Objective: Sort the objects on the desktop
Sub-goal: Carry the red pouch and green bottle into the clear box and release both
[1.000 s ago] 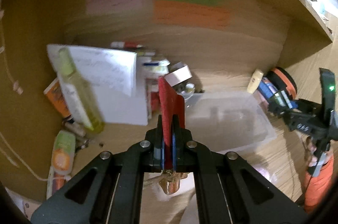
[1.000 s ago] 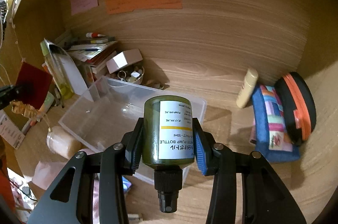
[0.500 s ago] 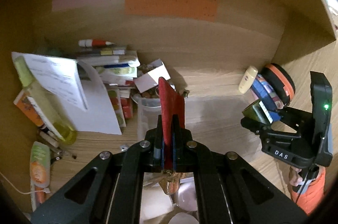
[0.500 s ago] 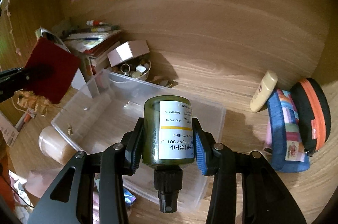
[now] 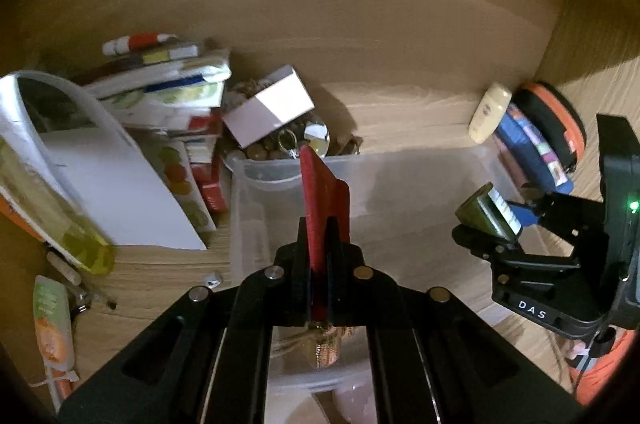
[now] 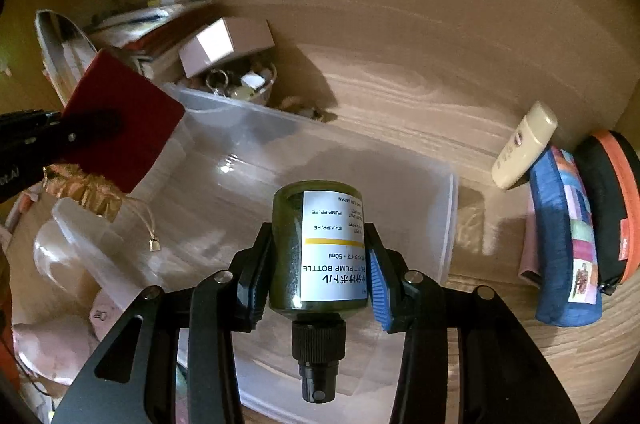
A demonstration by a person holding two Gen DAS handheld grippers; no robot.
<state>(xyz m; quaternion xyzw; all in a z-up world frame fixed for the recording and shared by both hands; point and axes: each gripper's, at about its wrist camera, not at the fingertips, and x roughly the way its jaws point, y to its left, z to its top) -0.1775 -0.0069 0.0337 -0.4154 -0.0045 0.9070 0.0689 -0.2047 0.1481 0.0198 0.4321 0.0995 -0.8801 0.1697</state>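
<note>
Two grippers are in view, both loaded. Left gripper [image 5: 318, 244]: fingers clamped on a flat red card [image 5: 326, 199], held edge-on and upright above the near-left part of the clear plastic bin [image 5: 420, 159]. A gold tassel ornament [image 5: 322, 348] hangs beneath the card, w/ a thin cord and small gold tag [image 6: 154, 244] dangling over the bin.

Right gripper [image 6: 316, 272]: fingers closed on a dark green pump bottle [image 6: 318, 252], white label up, black pump nozzle pointing back toward the camera. Bottle sits above the bin interior, approx. centre; contact w/ the bin floor cannot be determined. In the left wrist view the same bottle [image 5: 488, 212] is at the bin's right side.

Bin rests on the wooden desk [image 6: 400, 71].

Adjacent items:
- Behind bin, left: small bowl [image 6: 248, 87] of keyrings and trinkets, w/ a pink box [image 6: 226, 43] on top.
- Far left: stack of booklets [image 5: 168, 91]; a yellow-green bottle [image 5: 56, 207] leans over a white sheet.
- Right of bin: cream tube [image 6: 524, 143] leaning on a blue patchwork pouch [image 6: 564, 240], which is touching a black-and-orange case [image 6: 612, 199].
</note>
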